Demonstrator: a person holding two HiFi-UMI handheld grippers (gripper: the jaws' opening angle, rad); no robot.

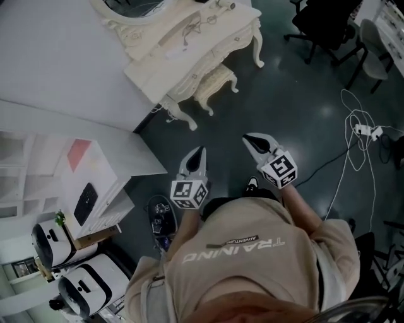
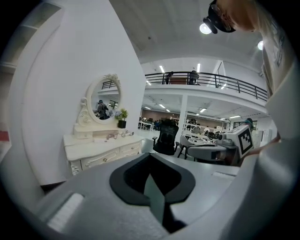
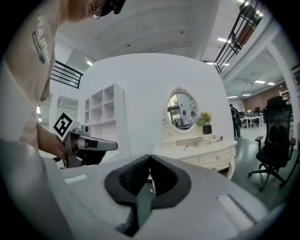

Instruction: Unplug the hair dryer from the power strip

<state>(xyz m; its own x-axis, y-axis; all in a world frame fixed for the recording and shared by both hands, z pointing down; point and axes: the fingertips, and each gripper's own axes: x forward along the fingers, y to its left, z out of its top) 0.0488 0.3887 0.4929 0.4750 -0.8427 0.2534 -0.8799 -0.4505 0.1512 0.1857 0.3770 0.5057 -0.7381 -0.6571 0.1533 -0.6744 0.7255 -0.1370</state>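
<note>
As the person stands on the dark floor [image 1: 297, 94], both grippers are held out in front, side by side and apart from each other. Left gripper [image 1: 199, 152]: fingers pressed together at the tips, nothing between them; its own view [image 2: 150, 157] confirms the pads meeting along one line. Right gripper [image 1: 254, 140]: same condition, fingers pressed together and holding nothing [image 3: 150, 158]. Both point towards the cream dressing table [image 1: 189, 47], which stands against the white wall with an oval mirror [image 3: 182, 110] on top and a stool [image 1: 215, 82] tucked under it. Hair dryer [image 3: 214, 138]: a small pale object lying on the tabletop near its right end, also visible at the top edge of the head view [image 1: 225, 5]; identification is tentative at this size. It is well apart from both sets of fingers, ahead of them across open floor. White power strip [image 1: 367, 131] lies on the floor far to the right, among looped white cables [image 1: 351, 151], well away from the table and from either gripper. Cannot tell which cable runs to the dryer
</note>
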